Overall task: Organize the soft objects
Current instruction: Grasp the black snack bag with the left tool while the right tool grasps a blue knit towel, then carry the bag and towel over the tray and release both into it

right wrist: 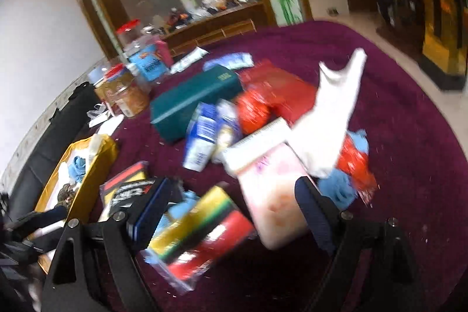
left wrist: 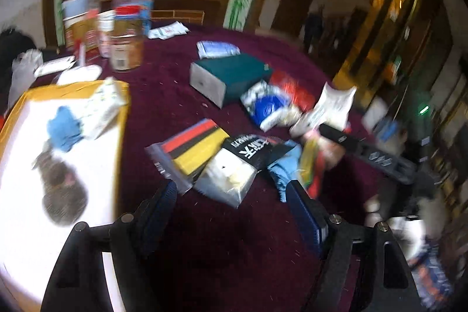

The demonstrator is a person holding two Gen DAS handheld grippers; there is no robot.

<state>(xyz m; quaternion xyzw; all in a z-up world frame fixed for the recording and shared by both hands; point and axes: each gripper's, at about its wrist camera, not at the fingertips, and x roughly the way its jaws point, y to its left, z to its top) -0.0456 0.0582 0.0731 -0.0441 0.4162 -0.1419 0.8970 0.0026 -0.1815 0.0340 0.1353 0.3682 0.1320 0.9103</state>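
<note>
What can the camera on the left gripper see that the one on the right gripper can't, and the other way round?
Only the left view shows the whole gold tray, with its dark fuzzy thing, and the right gripper reaching in. Only the right view shows the pink packet and the far rim of the purple table. Both show the green box, the striped packet and the red-lidded jars.

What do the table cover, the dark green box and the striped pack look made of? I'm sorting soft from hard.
Table cover: dark red fabric, matte and linty, probably velvet-like. Dark green box: rigid, likely card; straight edges, flat matte faces. Striped pack: folded red, black and yellow cloth, seemingly in glossy clear plastic.
</note>
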